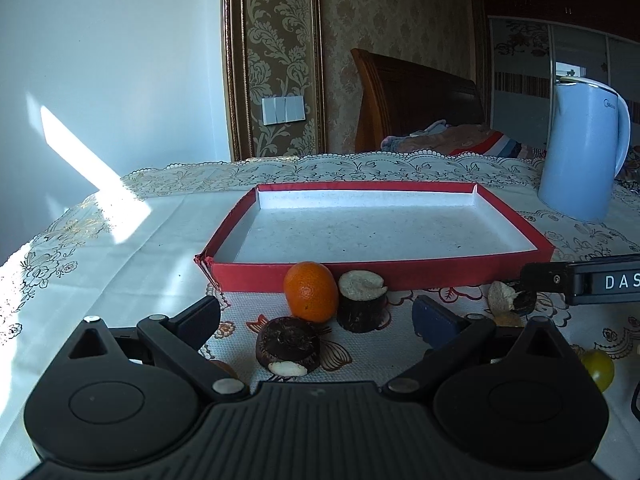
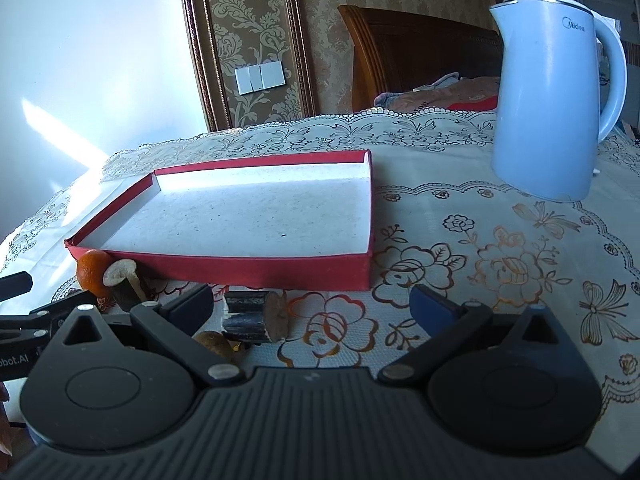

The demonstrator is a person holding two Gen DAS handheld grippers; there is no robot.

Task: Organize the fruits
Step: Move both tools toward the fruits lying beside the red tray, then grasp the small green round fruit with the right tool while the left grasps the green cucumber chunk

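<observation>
- Both claws are spread wide and hold nothing: the left claw (image 1: pixel 316 320) hovers low over the counter (image 1: pixel 152 240) with a dark-skinned cut cane piece (image 1: pixel 289 345) lying between its fingers, and the right claw (image 2: pixel 312 308) hovers above another dark cane segment lying on its side (image 2: pixel 256 317).
- Nothing has been sorted yet, judging by the shallow red cardboard tray with a white floor (image 1: pixel 400 274), which sits bare in both views.
- All the fruit lies on the floral lace tablecloth (image 2: pixel 480 264) outside the tray, along its near wall: a small round orange tangerine (image 1: pixel 311 291) touching that wall, an upright cane stub with a pale cut top (image 1: pixel 362 300) just beside the tangerine, and a further pale-and-dark piece (image 1: pixel 510 298) near the tip of the right claw.
- A small yellow-green round fruit (image 1: pixel 598 369) rests at the right edge of the left view, and a brownish rounded item (image 2: pixel 212 344) peeks from behind the right claw's finger; what it is cannot be told.
- A tall pale blue electric kettle (image 2: pixel 556 96) stands well apart, beyond the tray.
- Every piece appears still to need lifting over the wall into the tray, so the task looks to be at its start.
</observation>
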